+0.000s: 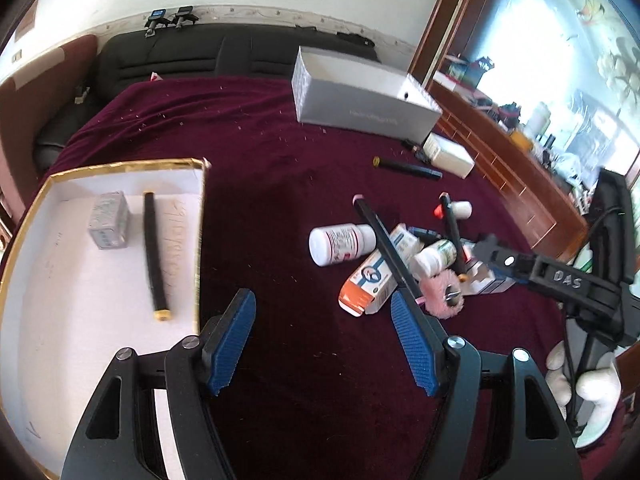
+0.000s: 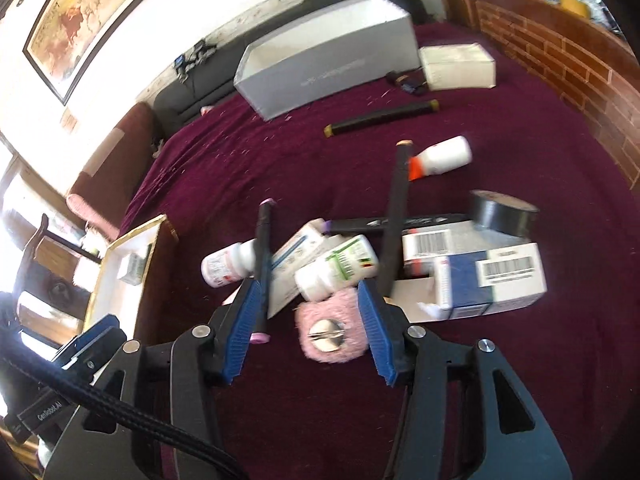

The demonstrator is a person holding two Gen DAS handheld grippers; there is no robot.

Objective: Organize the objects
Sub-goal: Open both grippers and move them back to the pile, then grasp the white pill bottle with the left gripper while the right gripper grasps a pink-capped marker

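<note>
A gold-rimmed white tray (image 1: 199,240) lies at the left and holds a small grey box (image 1: 109,220) and a black stick (image 1: 154,252). My left gripper (image 1: 322,304) hangs open over bare maroon cloth between the tray and a pile of objects. The pile has a red-labelled white bottle (image 1: 340,242), an orange-and-white carton (image 1: 372,280), a green-labelled bottle (image 2: 336,266), crossed black sticks (image 2: 396,216) and a pink fuzzy pad (image 2: 330,334). My right gripper (image 2: 308,292) is open low over the pile. The pink pad and green-labelled bottle lie between its fingers, untouched by the pads.
A long grey open box (image 1: 360,96) and a white box (image 1: 448,156) stand at the far side, with another black stick (image 2: 380,118) before them. A black tape roll (image 2: 502,212), barcode cartons (image 2: 488,280) and an orange-capped bottle (image 2: 440,158) lie right. A wooden ledge borders the right.
</note>
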